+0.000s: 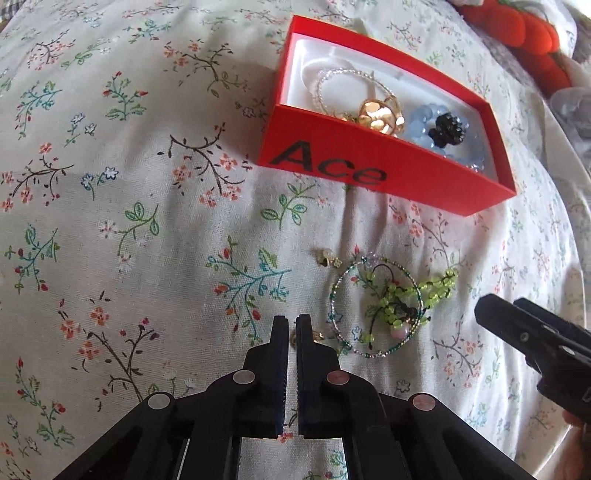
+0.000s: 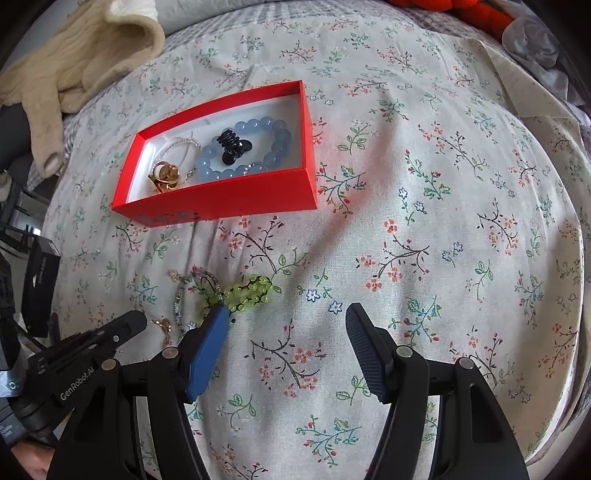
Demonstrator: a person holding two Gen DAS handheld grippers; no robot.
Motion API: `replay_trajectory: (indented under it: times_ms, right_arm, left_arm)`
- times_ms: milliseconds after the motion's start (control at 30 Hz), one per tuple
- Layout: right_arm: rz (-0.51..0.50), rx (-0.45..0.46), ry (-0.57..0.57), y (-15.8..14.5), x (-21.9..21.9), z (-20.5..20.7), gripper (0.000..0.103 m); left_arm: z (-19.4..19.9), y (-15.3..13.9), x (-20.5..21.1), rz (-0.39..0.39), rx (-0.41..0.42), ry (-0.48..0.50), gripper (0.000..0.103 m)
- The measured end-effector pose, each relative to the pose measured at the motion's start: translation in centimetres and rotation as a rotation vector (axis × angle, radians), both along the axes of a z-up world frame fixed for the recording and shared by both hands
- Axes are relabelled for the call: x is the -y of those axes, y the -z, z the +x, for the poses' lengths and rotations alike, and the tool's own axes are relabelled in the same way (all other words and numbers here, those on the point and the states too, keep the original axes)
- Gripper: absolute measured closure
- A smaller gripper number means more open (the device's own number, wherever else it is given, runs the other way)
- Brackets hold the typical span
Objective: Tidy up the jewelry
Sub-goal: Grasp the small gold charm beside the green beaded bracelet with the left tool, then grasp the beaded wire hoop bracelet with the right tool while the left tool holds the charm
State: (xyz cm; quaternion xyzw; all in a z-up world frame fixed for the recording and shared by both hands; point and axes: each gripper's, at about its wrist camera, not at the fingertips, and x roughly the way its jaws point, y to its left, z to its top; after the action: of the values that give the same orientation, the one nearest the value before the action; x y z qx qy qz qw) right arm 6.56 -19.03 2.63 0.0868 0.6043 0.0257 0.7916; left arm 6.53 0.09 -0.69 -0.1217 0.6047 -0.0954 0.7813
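A red box [image 1: 343, 168] lettered "Ace" lies on the floral bedspread and holds a clear bead bracelet [image 1: 343, 83], a gold ring piece [image 1: 380, 116], a blue bead bracelet [image 2: 258, 147] and a black clip [image 2: 232, 146]. In front of it lie a green bead piece [image 1: 402, 299] tangled in a wire bead hoop [image 1: 336, 321], a small gold charm [image 1: 328, 258] and a gold earring [image 1: 316, 336]. My left gripper [image 1: 293, 322] is nearly shut, its tips beside the earring; I cannot tell if it pinches it. My right gripper [image 2: 286, 314] is open and empty, its left finger [image 2: 207, 350] touching the green beads.
The red box [image 2: 221, 201] sits mid-bed. A cream knitted garment [image 2: 81, 55] lies at the far left edge, orange plush [image 1: 524, 33] at the far side. A black box [image 2: 38, 280] stands off the left edge of the bed.
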Motion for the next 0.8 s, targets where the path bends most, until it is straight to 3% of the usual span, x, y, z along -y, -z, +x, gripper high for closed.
replay_trajectory:
  times_ms: [133,200,267,367,533,633,800]
  right_arm:
    - [0.0,-0.002,-0.002,0.1,-0.2,0.2,0.034]
    - [0.0,-0.004,-0.002,0.2,-0.2,0.2,0.034]
    - [0.001,-0.005,-0.001,0.3,-0.2,0.2,0.034]
    - [0.004,-0.009,0.0,0.4,0.0,0.3,0.034]
    - [0.003,-0.013,0.004,0.6,0.2,0.3,0.034]
    - [0.002,-0.016,0.001,0.6,0.2,0.3,0.034]
    - [0.019,-0.023,-0.002,0.7,0.2,0.3,0.034]
  left_arm:
    - [0.1,0.0,0.1,0.011,-0.005,-0.012,0.101]
    - [0.2,0.2,0.1,0.004,-0.014,-0.019,0.077]
    - [0.2,0.0,0.2,-0.019,-0.004,-0.025,0.069]
    - [0.3,-0.1,1.3,-0.013,0.003,0.001,0.069]
    - [1.0,1.1,3.7,0.074,-0.002,0.033,0.07]
    - [1.2,1.8,4.4,0.098,-0.011,0.046,0.089]
    - [1.4,1.5,4.3,0.092,-0.002,0.042,0.09]
